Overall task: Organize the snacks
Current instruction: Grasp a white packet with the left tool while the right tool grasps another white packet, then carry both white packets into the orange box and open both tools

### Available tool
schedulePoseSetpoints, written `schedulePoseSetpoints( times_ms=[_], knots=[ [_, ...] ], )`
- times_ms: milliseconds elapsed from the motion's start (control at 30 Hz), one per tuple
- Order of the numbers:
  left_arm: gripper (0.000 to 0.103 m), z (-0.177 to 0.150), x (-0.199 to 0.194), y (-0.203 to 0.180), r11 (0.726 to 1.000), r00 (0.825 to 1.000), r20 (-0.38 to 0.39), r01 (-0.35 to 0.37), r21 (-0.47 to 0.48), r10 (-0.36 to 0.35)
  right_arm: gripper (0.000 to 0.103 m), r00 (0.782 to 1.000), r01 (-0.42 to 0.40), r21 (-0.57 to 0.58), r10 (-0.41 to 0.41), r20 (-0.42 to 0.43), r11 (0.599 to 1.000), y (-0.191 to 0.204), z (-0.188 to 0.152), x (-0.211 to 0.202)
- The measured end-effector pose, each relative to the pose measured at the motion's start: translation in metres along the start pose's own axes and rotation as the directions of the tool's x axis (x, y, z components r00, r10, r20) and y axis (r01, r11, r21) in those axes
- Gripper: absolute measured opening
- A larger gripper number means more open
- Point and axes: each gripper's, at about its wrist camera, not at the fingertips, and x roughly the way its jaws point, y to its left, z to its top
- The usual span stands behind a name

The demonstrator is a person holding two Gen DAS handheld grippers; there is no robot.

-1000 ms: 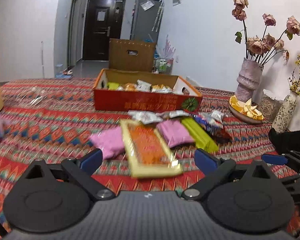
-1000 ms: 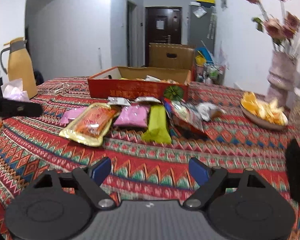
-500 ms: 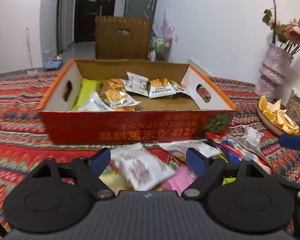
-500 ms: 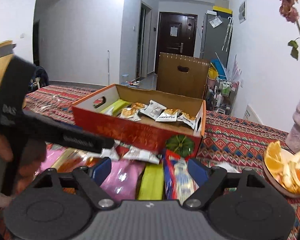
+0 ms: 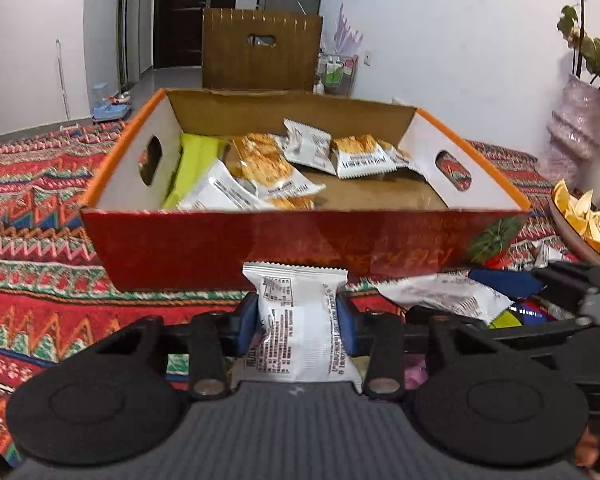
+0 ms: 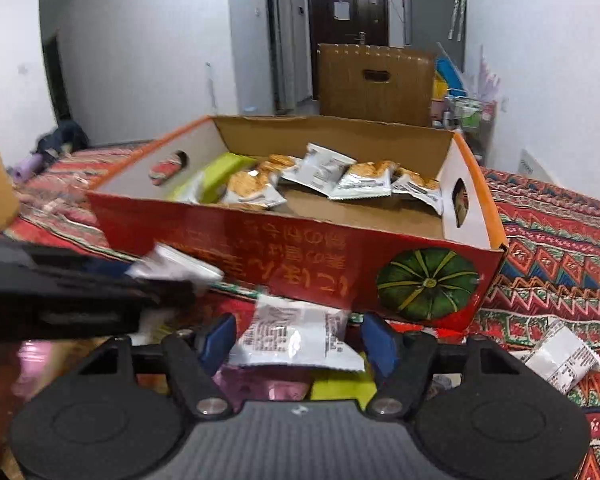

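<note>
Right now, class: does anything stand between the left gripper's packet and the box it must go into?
Only the box's near wall stands in front of the packet, which sits between the closing left gripper pads. The box is open-topped, with bare floor at right.

The room around me is evenly lit and fairly bright, the white walls [image 5: 440,40] glowing softly. A dull sheen lies on the red box front [image 5: 300,240]. Fisheye bending curves the edges, corners go black. My right view is smeared at left, where the other hand-held gripper [image 6: 60,296] blurs.
</note>
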Motion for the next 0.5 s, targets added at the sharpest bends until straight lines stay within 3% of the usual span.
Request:
schedulePoseSetpoints(
  times_ms=[167, 300, 500],
  knots=[
    [0.041, 0.007, -0.014, -0.001, 1.000, 0.999, 0.042, 0.003, -0.001, -0.003, 0.063, 1.000, -0.007, 0.032, 0.007, 0.002, 0.999, -0.005, -0.003, 0.004],
    [0.041, 0.015, -0.032, -0.006, 1.000, 0.996, 0.091, 0.006, 0.002, -0.006, 0.063, 0.998, -0.024, 0.025, 0.023, 0.059, 0.999, 0.000, -0.001, -0.012],
    [0.041, 0.000, -0.103, -0.006, 0.999, 0.985, 0.163, 0.052, -0.009, -0.050, 0.063, 0.988, -0.012, -0.038, 0.017, 0.150, 0.999, 0.016, -0.011, -0.083]
  ],
)
